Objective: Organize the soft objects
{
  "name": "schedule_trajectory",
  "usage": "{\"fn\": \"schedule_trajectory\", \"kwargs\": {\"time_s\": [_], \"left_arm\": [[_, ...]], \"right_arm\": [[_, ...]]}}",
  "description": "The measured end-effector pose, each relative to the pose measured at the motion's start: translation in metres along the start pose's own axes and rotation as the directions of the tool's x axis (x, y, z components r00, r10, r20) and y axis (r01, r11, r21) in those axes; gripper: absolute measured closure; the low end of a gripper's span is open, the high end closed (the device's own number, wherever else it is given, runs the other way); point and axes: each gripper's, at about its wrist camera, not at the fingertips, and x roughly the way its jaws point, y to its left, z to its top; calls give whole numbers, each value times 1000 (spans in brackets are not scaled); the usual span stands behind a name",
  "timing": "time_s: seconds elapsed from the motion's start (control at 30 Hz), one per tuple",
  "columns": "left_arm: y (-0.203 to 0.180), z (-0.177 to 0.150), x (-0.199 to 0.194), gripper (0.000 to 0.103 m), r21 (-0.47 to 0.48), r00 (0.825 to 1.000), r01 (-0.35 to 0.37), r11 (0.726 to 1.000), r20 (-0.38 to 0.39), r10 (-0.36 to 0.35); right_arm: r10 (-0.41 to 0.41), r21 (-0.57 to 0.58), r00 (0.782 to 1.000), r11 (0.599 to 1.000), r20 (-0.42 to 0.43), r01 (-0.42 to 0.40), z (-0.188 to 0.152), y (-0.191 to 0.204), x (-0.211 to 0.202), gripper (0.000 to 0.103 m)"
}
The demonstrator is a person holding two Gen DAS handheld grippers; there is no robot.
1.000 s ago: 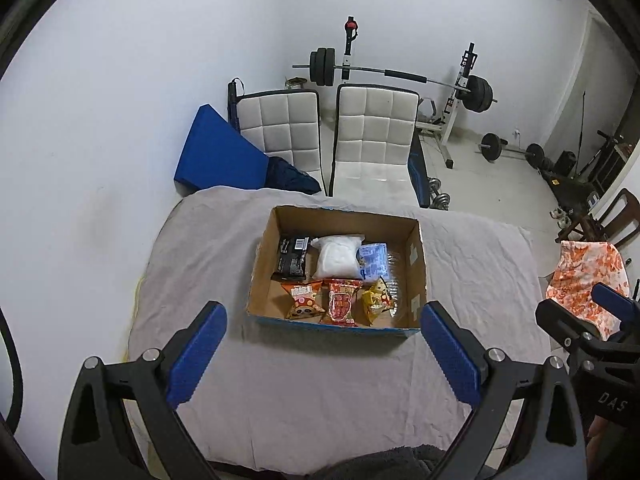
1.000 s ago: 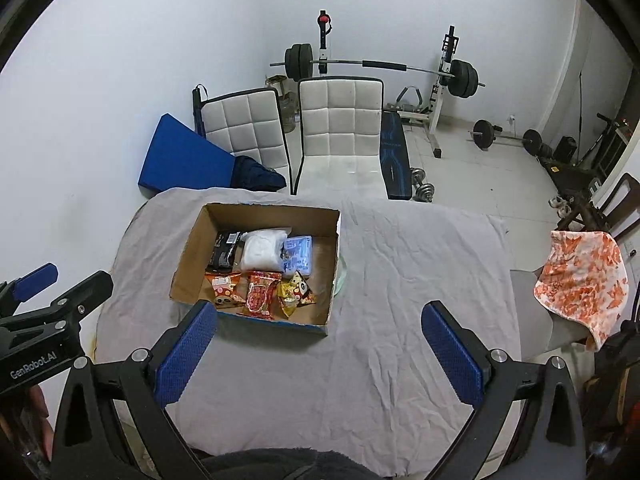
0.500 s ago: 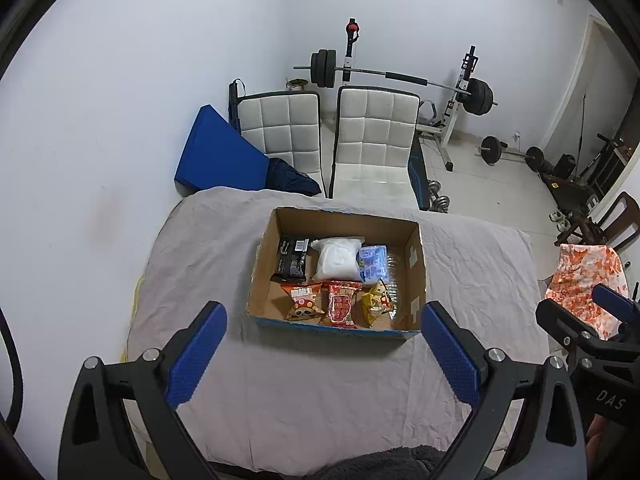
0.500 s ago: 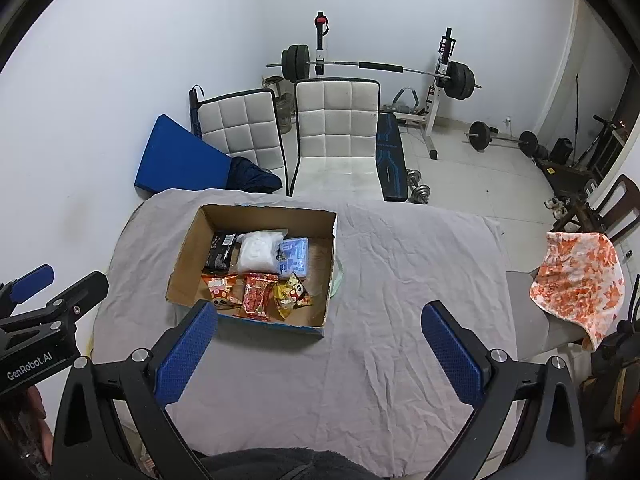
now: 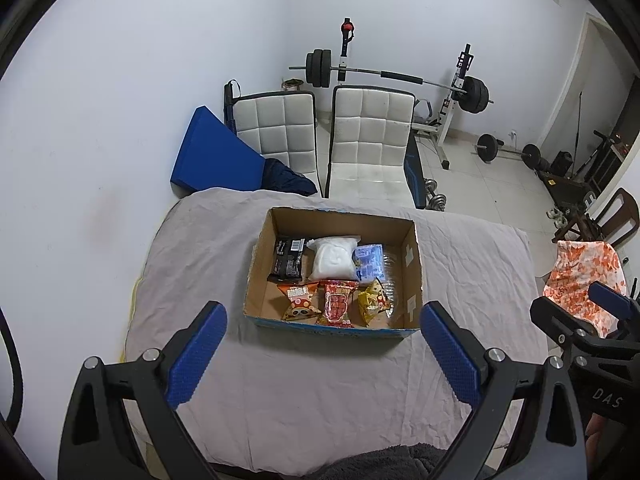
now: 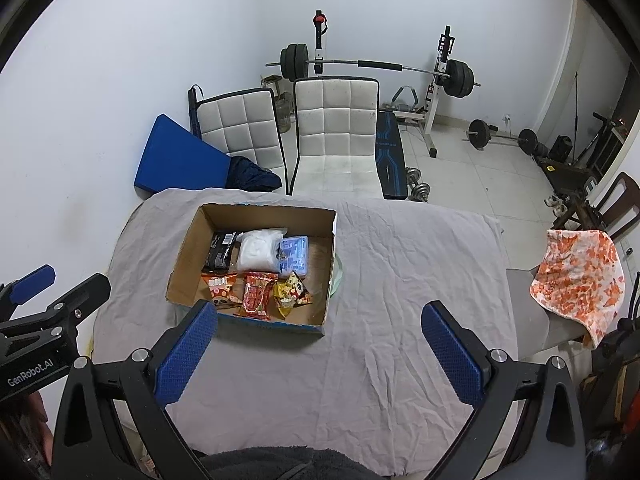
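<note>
An open cardboard box [image 5: 414, 276] [image 6: 184, 256] stands on a table under a grey cloth [image 5: 312, 380] [image 6: 400, 280]. Inside lie a black packet [image 5: 287, 260], a white soft bag [image 5: 334, 258] [image 6: 258, 250], a blue packet [image 5: 370, 261] [image 6: 294, 254] and three snack bags: orange [image 5: 299, 300], red [image 5: 338, 302] [image 6: 256, 294] and yellow [image 5: 373, 300] [image 6: 290, 292]. My left gripper [image 5: 322, 350] is open and empty, high above the near side of the box. My right gripper [image 6: 318, 350] is open and empty, above the cloth to the right of the box.
Two white padded chairs [image 5: 370, 140] [image 6: 336, 128] and a blue mat [image 5: 212, 160] stand behind the table. A barbell rack [image 5: 400, 76] and weights fill the far floor. A chair with an orange patterned towel [image 6: 576, 276] stands right. A pale green thing [image 6: 339, 276] peeks from behind the box.
Both grippers have drawn back and up a little, so the box and table look slightly farther. Both stay open and empty.
</note>
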Motion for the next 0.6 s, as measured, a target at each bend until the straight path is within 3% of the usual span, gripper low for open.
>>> {"fn": "schedule_trajectory", "kwargs": {"time_s": [0.6], "left_arm": [[-2, -1, 5, 4, 10, 1000, 14, 1000, -14, -13]], "right_arm": [[-16, 12, 1000, 1000, 2, 16, -4, -5, -4, 0]]}}
